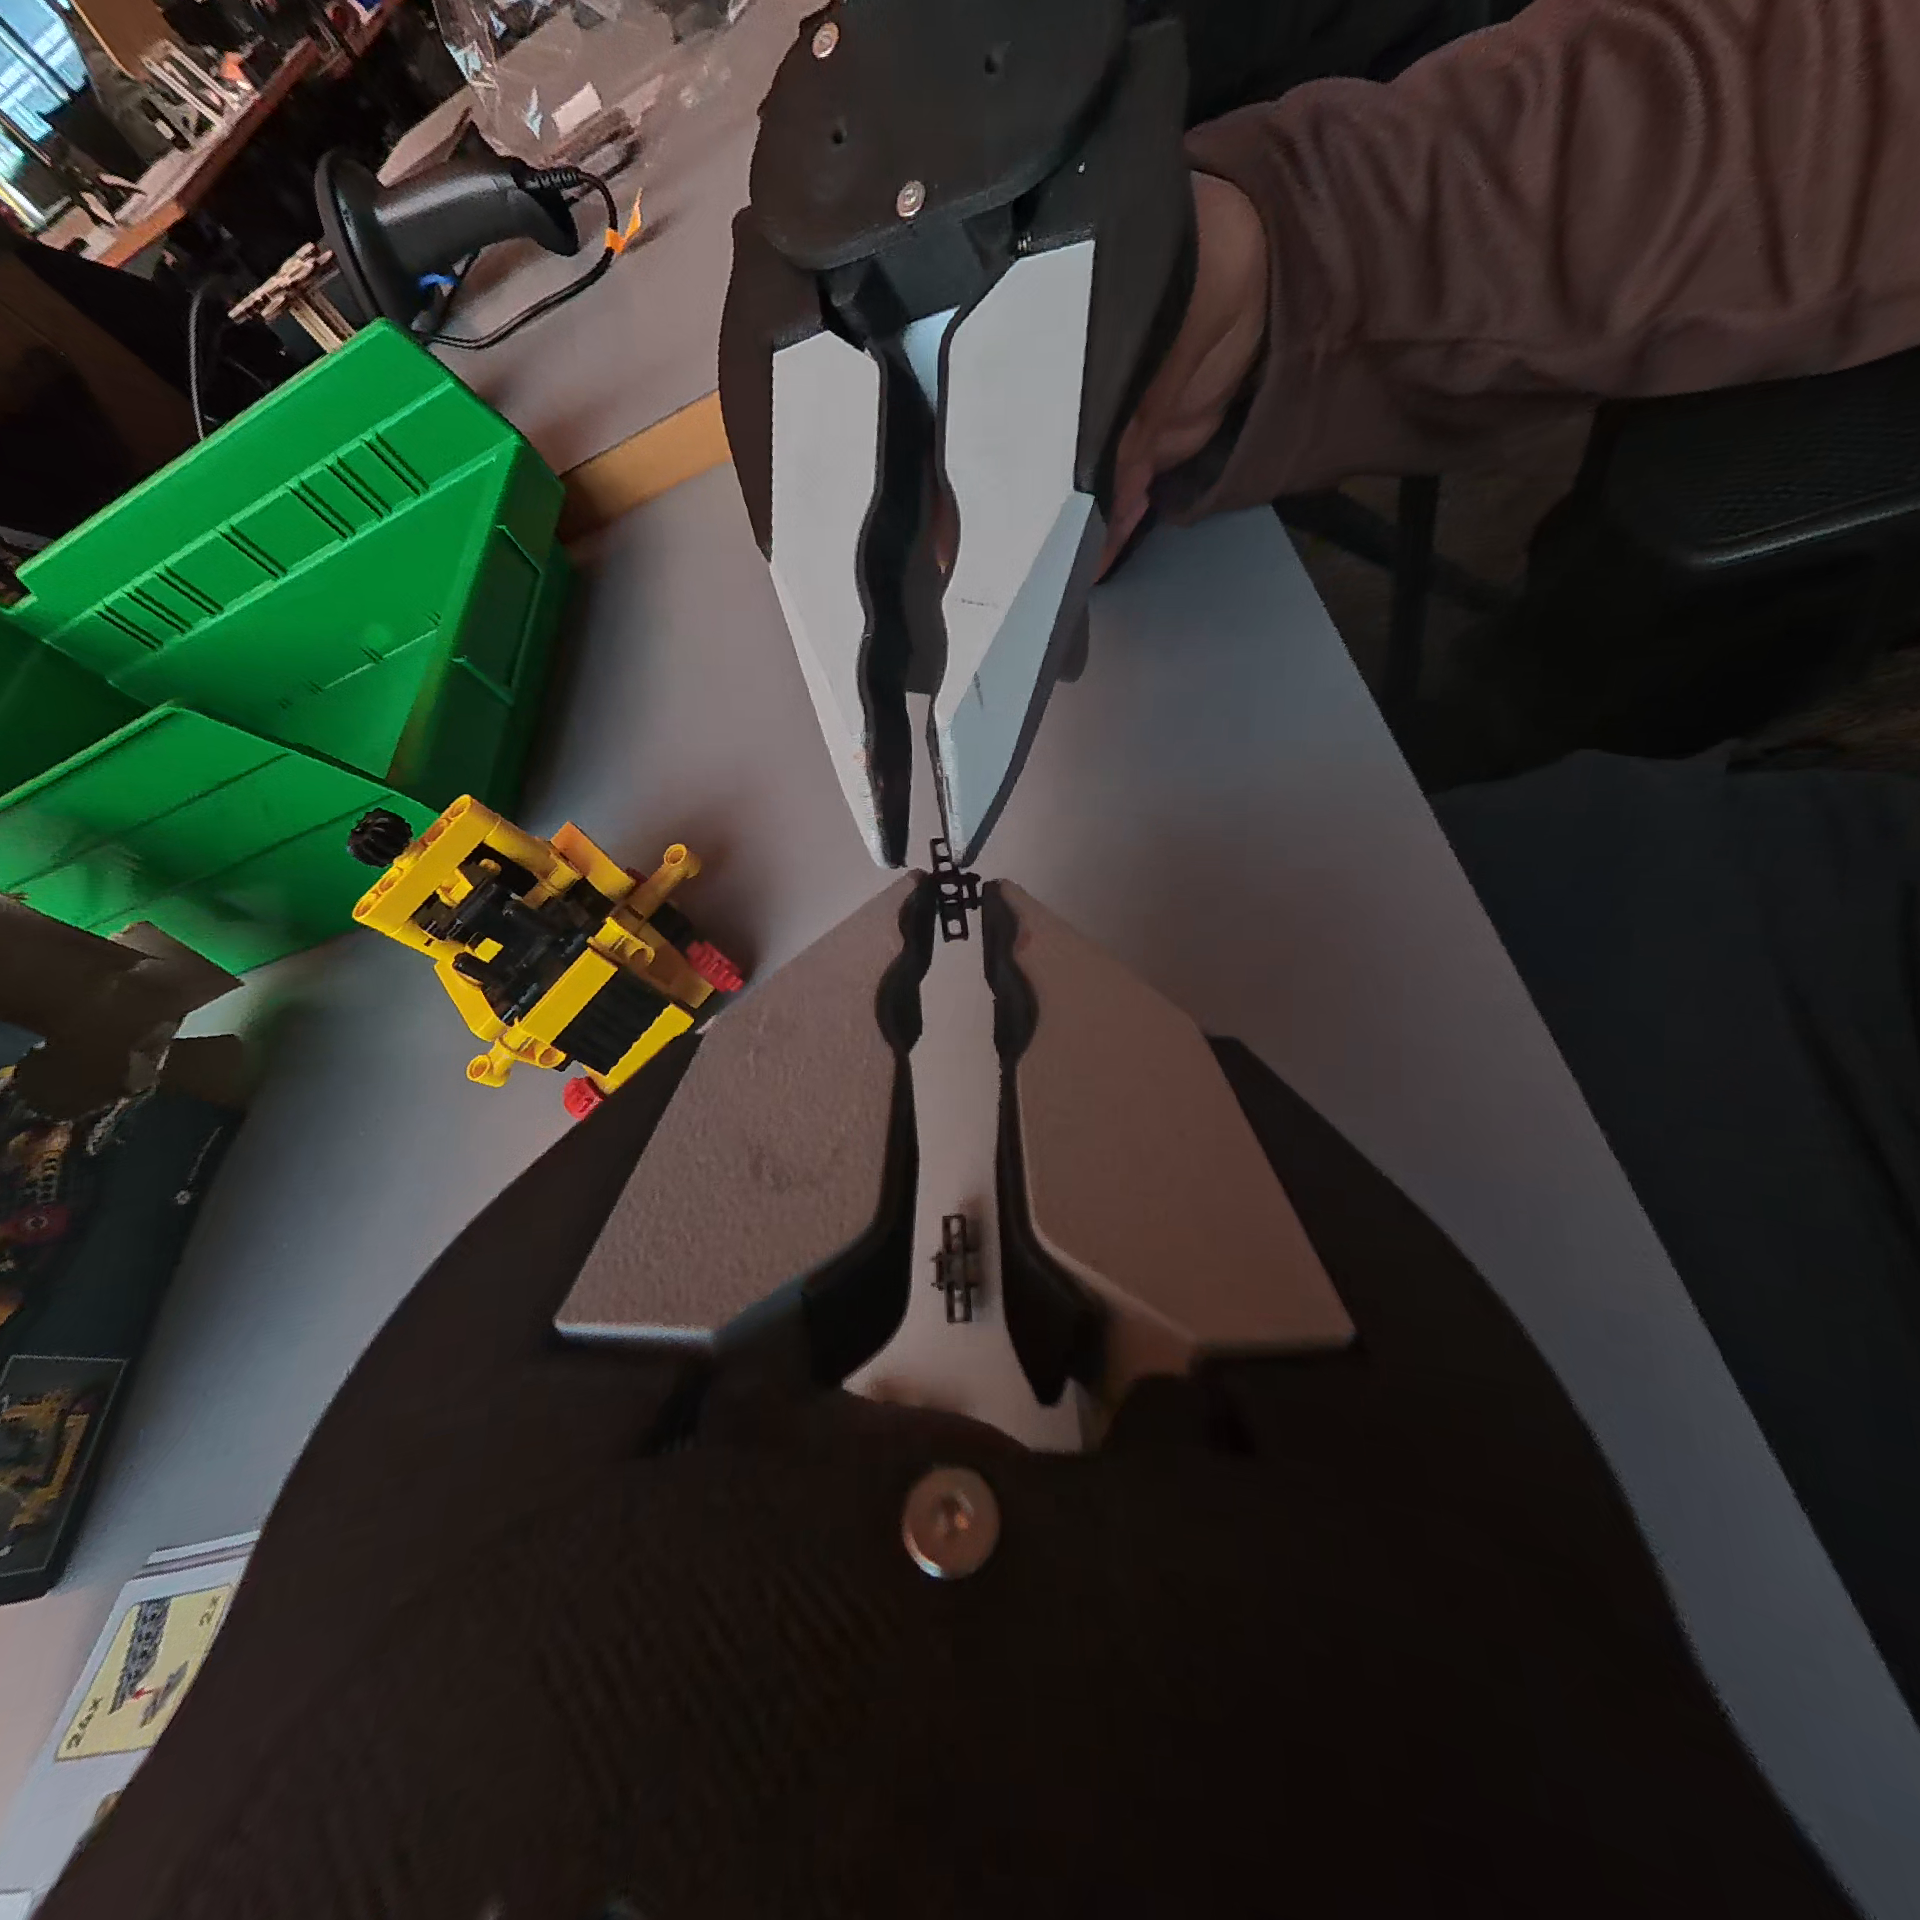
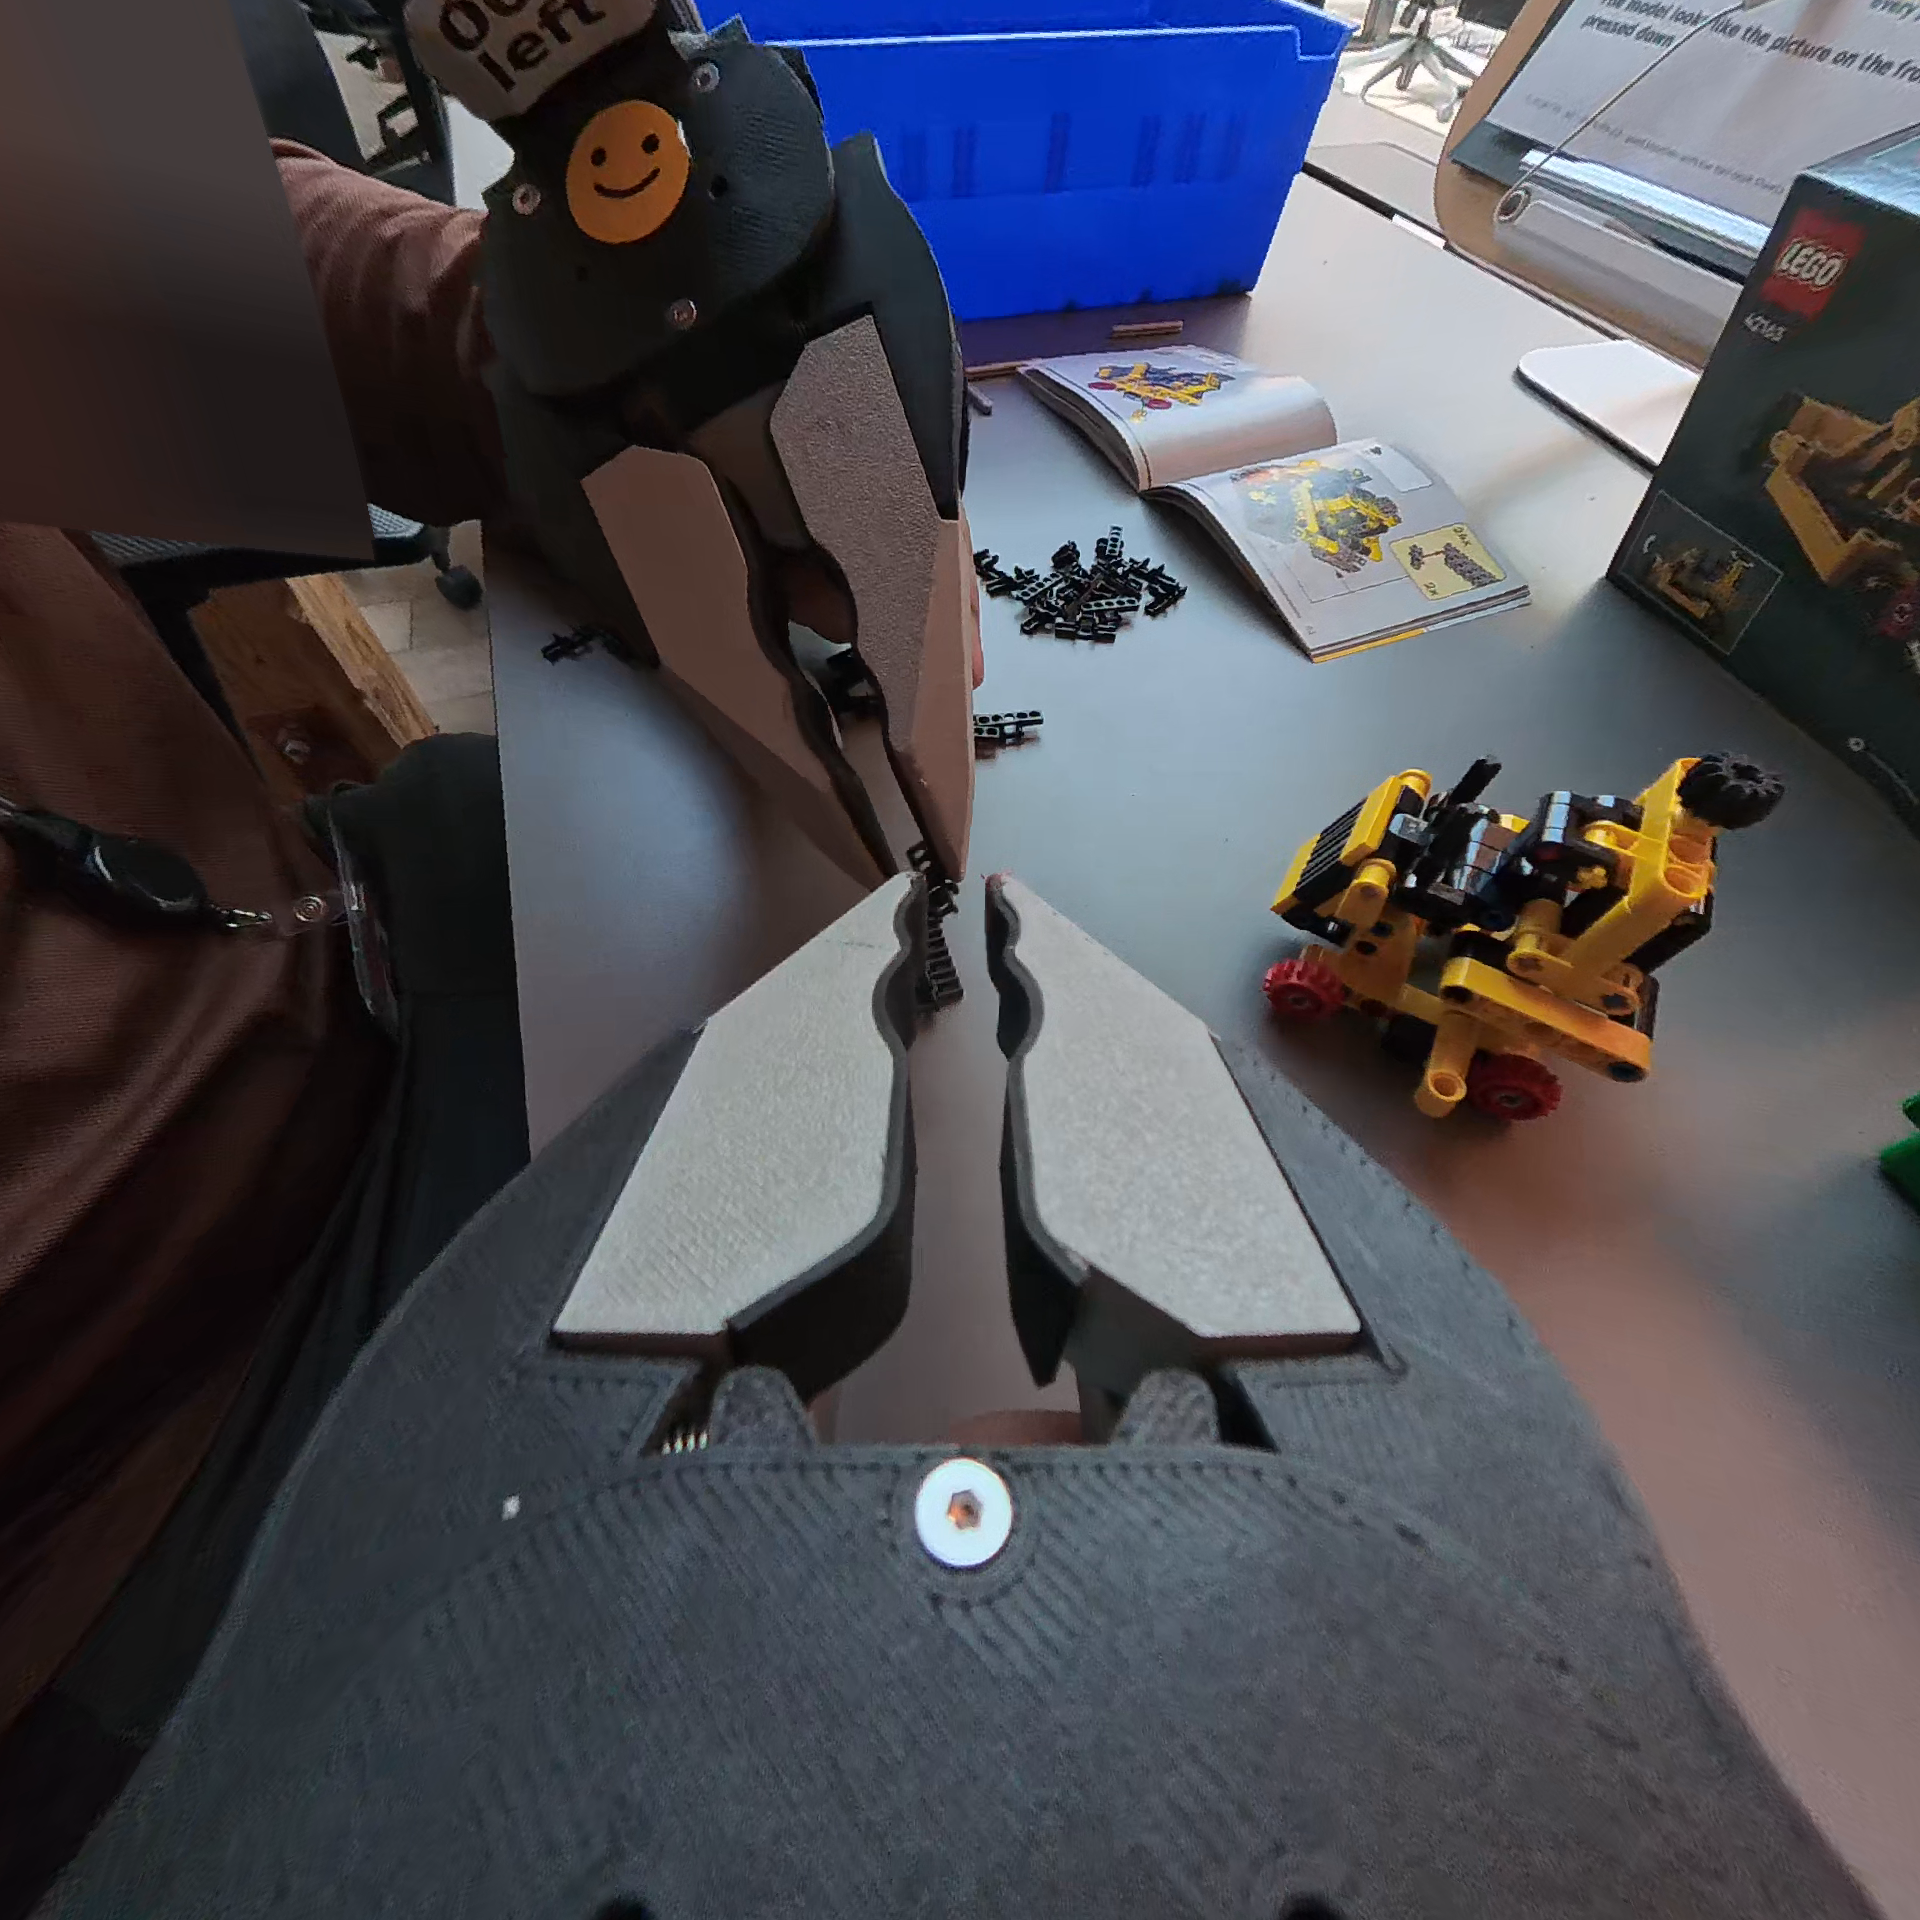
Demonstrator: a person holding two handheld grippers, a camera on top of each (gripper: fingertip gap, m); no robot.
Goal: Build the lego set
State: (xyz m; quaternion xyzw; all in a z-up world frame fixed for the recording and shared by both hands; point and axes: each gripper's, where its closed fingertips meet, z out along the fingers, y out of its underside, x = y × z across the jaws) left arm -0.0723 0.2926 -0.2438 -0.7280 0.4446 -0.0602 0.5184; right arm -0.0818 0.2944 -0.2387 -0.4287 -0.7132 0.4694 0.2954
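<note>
A short black chain of track links hangs between both grippers above the grey table. My left gripper is shut on its lower end. My right gripper comes in from the top of the left wrist view, tip to tip with the left one, and pinches the top link. In the right wrist view the chain lies against the left finger of my right gripper, and the left gripper holds it from above. The partly built yellow bulldozer stands on the table beside them.
A pile of loose black links lies behind the grippers, near an open instruction booklet. The set's box stands at the right and a blue bin at the back. Green bins stand on the left. The table edge runs close by. Less than 4 cm separates the two grippers' tips. From the right gripper's tips to the partly built yellow bulldozer is close to 9 cm. It turns up in the right wrist view as well.
</note>
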